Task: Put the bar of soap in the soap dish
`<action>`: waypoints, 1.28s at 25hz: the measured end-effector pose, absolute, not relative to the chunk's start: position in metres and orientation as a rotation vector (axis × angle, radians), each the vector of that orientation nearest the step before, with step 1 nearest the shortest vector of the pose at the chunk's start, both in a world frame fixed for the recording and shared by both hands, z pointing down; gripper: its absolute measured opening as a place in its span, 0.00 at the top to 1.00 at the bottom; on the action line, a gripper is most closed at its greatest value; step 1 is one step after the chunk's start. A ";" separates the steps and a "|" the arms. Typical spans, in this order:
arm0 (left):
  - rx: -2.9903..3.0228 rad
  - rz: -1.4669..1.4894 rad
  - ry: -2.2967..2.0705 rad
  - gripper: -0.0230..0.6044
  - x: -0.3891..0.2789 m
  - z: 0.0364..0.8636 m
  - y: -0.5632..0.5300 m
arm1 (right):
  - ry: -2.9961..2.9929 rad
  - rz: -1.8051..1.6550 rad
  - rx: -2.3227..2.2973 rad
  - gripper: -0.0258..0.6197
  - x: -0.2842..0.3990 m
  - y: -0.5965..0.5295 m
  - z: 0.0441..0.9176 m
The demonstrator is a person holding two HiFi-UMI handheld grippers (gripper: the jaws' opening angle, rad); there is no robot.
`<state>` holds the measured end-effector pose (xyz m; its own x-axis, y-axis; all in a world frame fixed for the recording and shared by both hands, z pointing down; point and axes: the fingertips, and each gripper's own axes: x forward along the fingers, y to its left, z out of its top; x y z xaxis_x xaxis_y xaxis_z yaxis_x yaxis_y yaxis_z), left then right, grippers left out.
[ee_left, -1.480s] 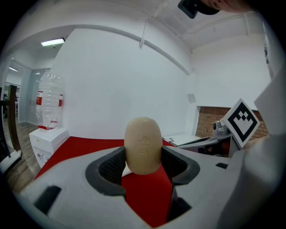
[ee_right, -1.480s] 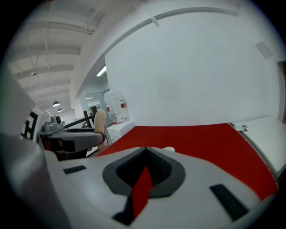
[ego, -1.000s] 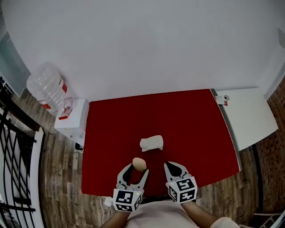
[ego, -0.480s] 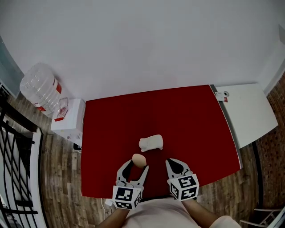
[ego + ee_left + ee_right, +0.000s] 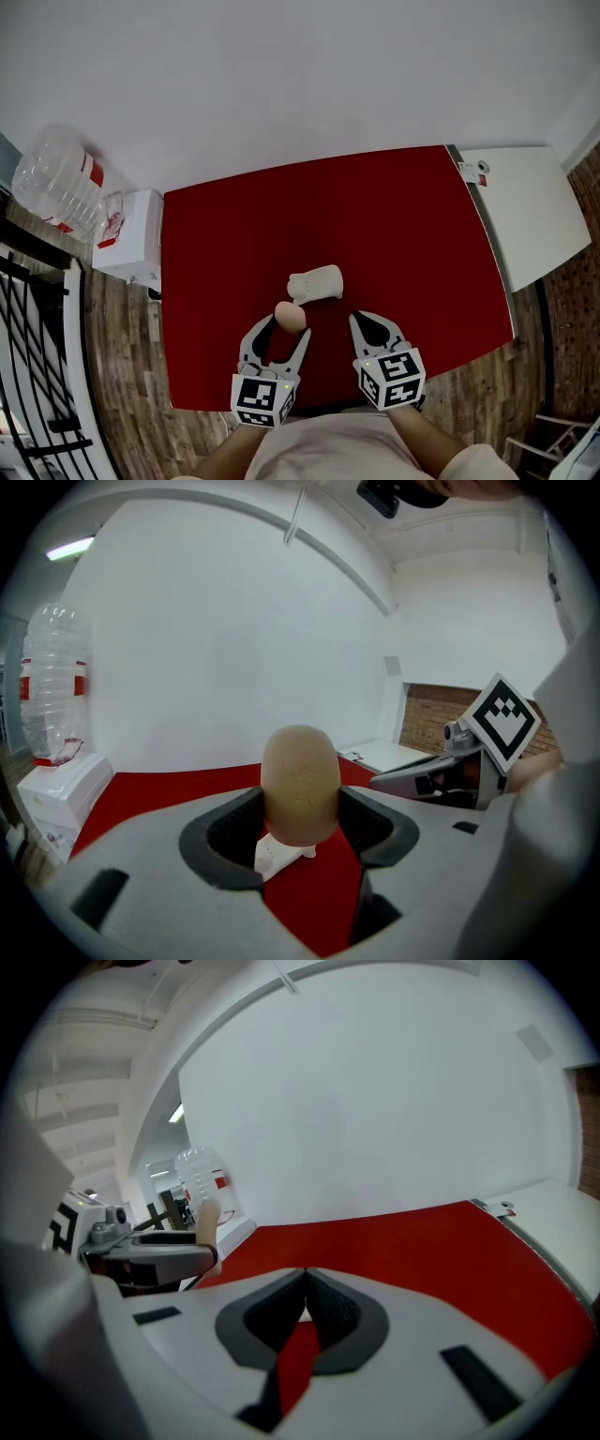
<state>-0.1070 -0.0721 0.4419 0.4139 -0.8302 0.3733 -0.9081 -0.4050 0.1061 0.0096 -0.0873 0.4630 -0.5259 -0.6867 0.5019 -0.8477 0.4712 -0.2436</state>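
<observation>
A tan oval bar of soap (image 5: 291, 318) (image 5: 300, 786) stands upright between the jaws of my left gripper (image 5: 285, 326) (image 5: 302, 808), which is shut on it just above the red table. The white soap dish (image 5: 315, 284) (image 5: 280, 852) lies on the cloth right beyond the soap, partly hidden behind it in the left gripper view. My right gripper (image 5: 373, 327) (image 5: 305, 1303) hovers to the right of the left one, shut with nothing between its jaws. From the right gripper view the soap (image 5: 206, 1222) shows at the left.
The red table (image 5: 394, 244) spreads ahead, its front edge near me. A white side table (image 5: 530, 206) adjoins on the right. On the floor at the left stand a white box (image 5: 127, 248) and a clear water bottle (image 5: 54, 183). A white wall lies behind.
The head view has shifted, so the table sits higher and nearer in the picture. My left gripper with the soap has edged closer to the soap dish. The right gripper keeps its place.
</observation>
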 end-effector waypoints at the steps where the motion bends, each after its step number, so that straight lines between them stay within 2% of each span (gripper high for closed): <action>1: 2.384 0.381 -1.508 0.55 -0.107 0.445 -0.076 | -2.385 0.678 1.303 0.95 0.010 -0.092 0.466; 16: 2.509 0.496 -1.387 0.55 -0.097 0.490 -0.124 | -2.355 0.762 1.345 0.95 0.009 -0.120 0.509; 25: 2.787 0.901 -0.890 0.55 -0.082 0.533 -0.149 | -2.322 0.837 1.376 0.95 0.017 -0.117 0.531; 32: 2.822 1.031 -0.564 0.55 -0.072 0.573 -0.161 | -2.310 0.873 1.388 0.95 0.018 -0.111 0.543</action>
<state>-0.0719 -0.1612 0.5730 0.7050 -0.3112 0.6373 -0.3686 -0.9285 -0.0458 0.0183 -0.1115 0.5432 -0.4840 -0.6867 0.5424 -0.8738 0.3456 -0.3422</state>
